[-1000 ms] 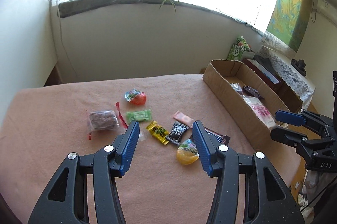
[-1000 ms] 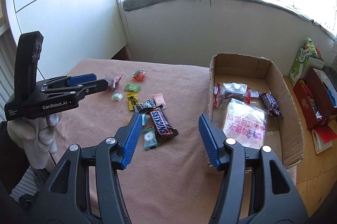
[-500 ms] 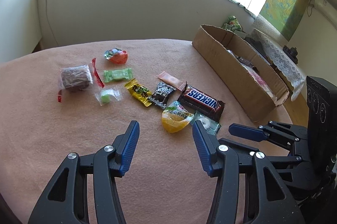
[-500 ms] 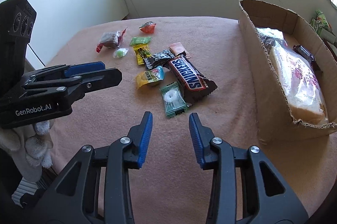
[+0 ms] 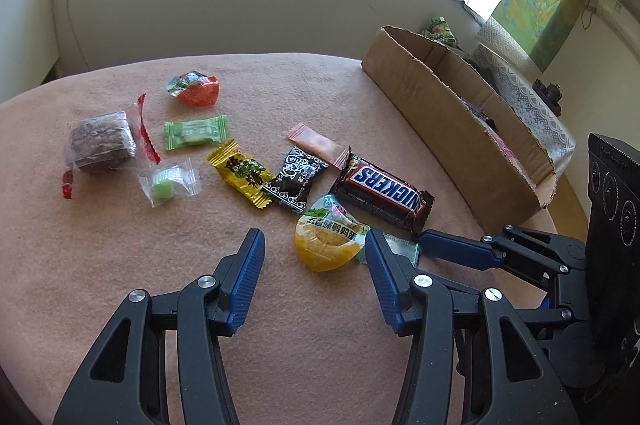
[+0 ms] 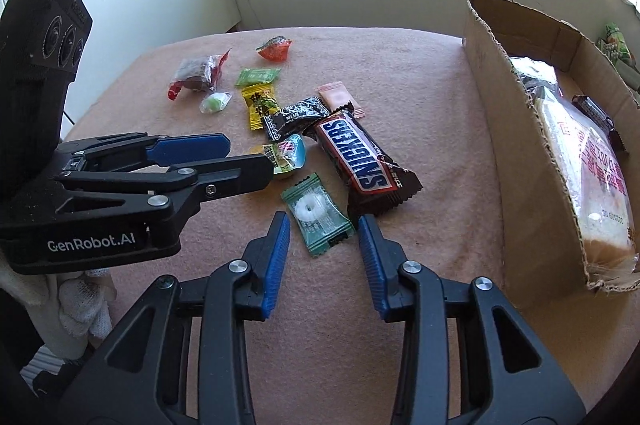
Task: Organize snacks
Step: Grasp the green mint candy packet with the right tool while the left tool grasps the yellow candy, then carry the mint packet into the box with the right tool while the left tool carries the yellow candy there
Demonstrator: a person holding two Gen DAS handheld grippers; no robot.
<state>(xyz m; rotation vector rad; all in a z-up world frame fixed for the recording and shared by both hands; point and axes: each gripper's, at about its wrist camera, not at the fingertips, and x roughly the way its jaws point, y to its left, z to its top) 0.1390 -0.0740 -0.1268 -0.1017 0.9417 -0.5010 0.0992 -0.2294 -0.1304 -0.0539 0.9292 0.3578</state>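
The right gripper (image 6: 323,248), jaws narrowed but pinching nothing, straddles the near end of the green clear-windowed mint packet (image 6: 318,219), whose long axis runs diagonally away.

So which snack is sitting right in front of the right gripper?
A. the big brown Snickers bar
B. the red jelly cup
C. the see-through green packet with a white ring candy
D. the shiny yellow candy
C: in the right wrist view, the see-through green packet with the white ring candy lies just ahead of the open right gripper, between its blue fingertips but not yet gripped.
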